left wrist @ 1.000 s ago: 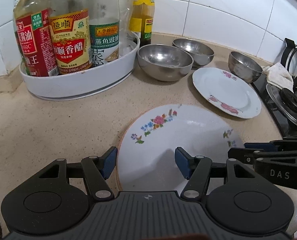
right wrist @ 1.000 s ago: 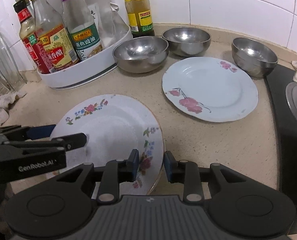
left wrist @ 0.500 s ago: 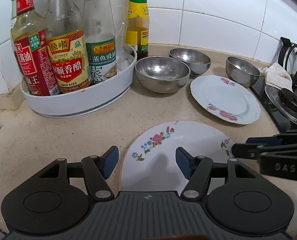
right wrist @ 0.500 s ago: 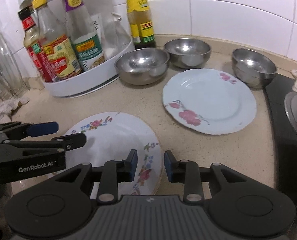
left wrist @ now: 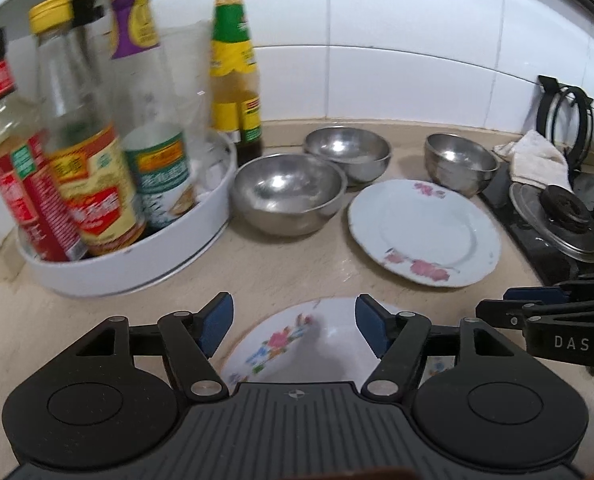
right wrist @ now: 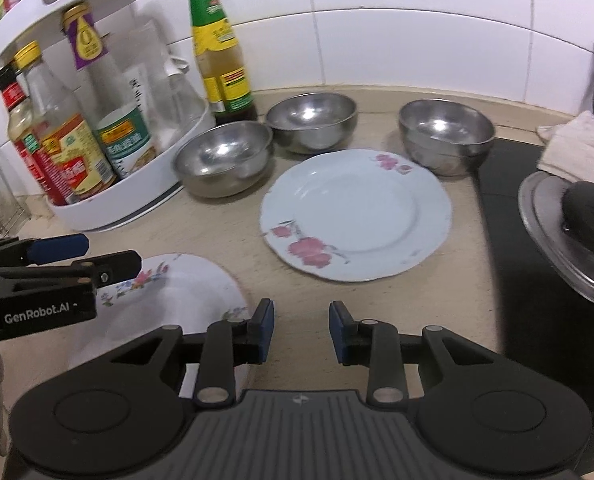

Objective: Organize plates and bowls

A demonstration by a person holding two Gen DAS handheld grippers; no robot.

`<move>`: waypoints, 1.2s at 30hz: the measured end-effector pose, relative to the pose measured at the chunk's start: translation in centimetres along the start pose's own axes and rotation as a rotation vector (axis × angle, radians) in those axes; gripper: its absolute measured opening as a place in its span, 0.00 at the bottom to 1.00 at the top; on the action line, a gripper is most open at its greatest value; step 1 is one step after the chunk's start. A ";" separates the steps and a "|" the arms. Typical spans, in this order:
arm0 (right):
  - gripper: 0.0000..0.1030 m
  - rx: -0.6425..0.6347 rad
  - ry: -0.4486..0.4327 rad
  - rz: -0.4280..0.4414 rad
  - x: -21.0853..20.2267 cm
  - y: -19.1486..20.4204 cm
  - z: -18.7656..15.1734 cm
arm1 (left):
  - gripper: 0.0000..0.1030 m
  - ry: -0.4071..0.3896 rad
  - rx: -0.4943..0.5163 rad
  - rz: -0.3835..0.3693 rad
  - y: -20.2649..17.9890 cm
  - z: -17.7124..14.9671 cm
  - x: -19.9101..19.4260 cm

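A white plate with small flowers (left wrist: 297, 344) (right wrist: 177, 292) lies flat on the beige counter. My left gripper (left wrist: 293, 320) hovers over its far rim, jaws opening, with nothing pressed between the blue pads. My right gripper (right wrist: 301, 328) is open just right of that plate, only bare counter in its gap. Each gripper shows in the other's view: the right gripper (left wrist: 537, 308), the left gripper (right wrist: 85, 256). Behind lies a pale blue plate with pink flowers (left wrist: 425, 232) (right wrist: 357, 212). Three steel bowls stand beyond it: left bowl (right wrist: 223, 158), middle bowl (right wrist: 311, 120), right bowl (right wrist: 445, 132).
A white two-tier turntable (right wrist: 137, 196) with several sauce bottles stands at the back left, a green-labelled bottle (right wrist: 221, 60) beside it. On the right are a black stove (right wrist: 509, 208), a pot lid (right wrist: 577, 224) and a crumpled cloth (right wrist: 577, 148). White wall tiles close the back.
Both grippers have drawn back and risen from the floral plate. The right fingers no longer straddle its rim. The left jaws stand wider apart.
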State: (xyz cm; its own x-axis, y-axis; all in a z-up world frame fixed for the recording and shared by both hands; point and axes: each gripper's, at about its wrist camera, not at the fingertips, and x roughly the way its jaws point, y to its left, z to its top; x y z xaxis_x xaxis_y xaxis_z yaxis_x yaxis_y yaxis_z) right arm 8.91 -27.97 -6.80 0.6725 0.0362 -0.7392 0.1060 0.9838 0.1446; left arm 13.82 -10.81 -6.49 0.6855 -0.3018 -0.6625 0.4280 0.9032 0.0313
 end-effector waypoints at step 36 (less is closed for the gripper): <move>0.44 0.071 -0.070 -0.110 1.8 -8.0 6.2 | 0.79 0.034 0.119 -0.095 -6.5 5.6 7.2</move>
State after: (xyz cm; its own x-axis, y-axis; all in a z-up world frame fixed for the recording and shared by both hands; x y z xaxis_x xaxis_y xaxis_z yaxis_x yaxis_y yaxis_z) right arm 13.87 -36.89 -5.23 0.7035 -0.0858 -0.7055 0.2319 0.9660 0.1138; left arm 19.22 -20.57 -7.28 0.6192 -0.3720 -0.6915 0.5583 0.8278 0.0546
